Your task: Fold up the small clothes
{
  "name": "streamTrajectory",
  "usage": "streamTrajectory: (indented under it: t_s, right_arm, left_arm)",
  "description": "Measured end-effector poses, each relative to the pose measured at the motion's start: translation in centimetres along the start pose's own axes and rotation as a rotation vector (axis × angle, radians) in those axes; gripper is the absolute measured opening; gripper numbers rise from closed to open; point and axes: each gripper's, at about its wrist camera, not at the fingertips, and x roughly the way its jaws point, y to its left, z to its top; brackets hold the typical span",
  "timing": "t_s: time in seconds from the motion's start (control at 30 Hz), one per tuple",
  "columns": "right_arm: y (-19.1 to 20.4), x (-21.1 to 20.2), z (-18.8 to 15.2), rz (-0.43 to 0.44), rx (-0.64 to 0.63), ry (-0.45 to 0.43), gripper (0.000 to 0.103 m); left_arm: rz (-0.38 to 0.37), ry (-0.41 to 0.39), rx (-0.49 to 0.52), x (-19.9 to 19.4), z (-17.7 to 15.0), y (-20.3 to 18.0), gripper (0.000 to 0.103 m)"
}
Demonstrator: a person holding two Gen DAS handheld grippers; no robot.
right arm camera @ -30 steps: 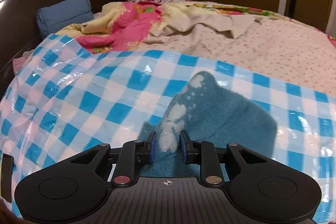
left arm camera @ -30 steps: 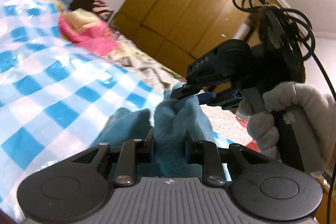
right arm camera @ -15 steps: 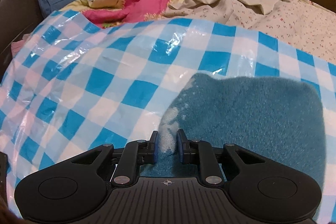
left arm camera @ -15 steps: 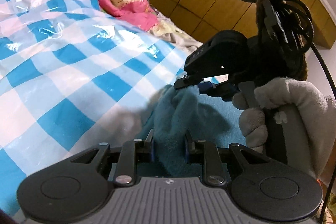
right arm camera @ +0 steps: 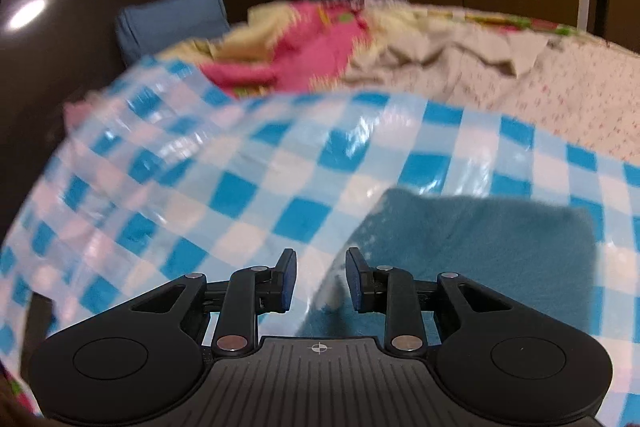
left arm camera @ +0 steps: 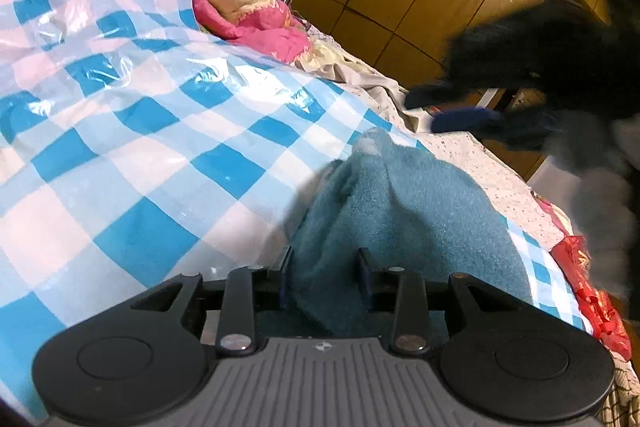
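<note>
On the checked plastic sheet (right arm camera: 248,195) spread over the bed lay the teal garment (right arm camera: 492,259), a small fleecy piece, its near part bunched up between the fingers of the left gripper (left arm camera: 325,277). From the left wrist view those 2 jaws were closed on a thick fold of the cloth, which rose from them in a soft ridge toward a pale, worn-looking tip. The right gripper (right arm camera: 320,277) held nothing: its jaws stood apart, with the garment's edge lying just beside and below the right finger, not pinched. From the left wrist view the same tool appeared as a dark blur up at the right, apart from the cloth, with a grey-gloved hand (left arm camera: 600,195) on its handle.

Judging from how the piece lay, 1 fold looked made: in the right wrist view the garment showed as a roughly rectangular block with fairly straight far and side edges. The end held by the left gripper was not yet laid flat, so setting it down and perhaps a further fold and smoothing seemed left to do.

The garment looked plush and napped, thick enough to hold a crease loosely. The sheet was glossy, thin and wrinkled, with blue and white squares catching the light. Behind it lay a rumpled pink and cream blanket (right arm camera: 304,51), a floral bedsheet (right arm camera: 568,87) and a blue pillow (right arm camera: 172,19) against a dark headboard.
</note>
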Motion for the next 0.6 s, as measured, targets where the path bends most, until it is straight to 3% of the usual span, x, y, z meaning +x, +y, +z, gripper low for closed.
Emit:
streamTrajectory:
  t_s: [0.1,0.27,0.37,0.5,0.6]
  right_arm:
    - [-1.8,-3.5,-1.4,-0.004,-0.008,-0.02,0.029]
    - [-4.0,-7.7,-6.2,-0.084,-0.051,-0.046,0.029]
    - [-5.7,-10.1,-9.2,-0.094,0.005,-0.085,0.029]
    - [-7.1,-10.7,-12.1,-0.081,0.076,-0.071,0.029]
    - [-6.9,-10.4,-13.8,-0.063,0.062,-0.05,0.03]
  left_arm:
    - [0.02,-0.025,0.023,-1.3,0.2,-0.2,0.045]
    - [0.047,-0.1,0.129,-3.2,1.6,-2.1,0.044]
    - [0.031,-0.123,0.217,-2.8,2.9,-4.3,0.044]
    - [-0.005,-0.104,0.366,-0.2,4.0,-7.3,0.044]
    - [0.01,-0.038,0.448,2.7,3.8,-8.4,0.044]
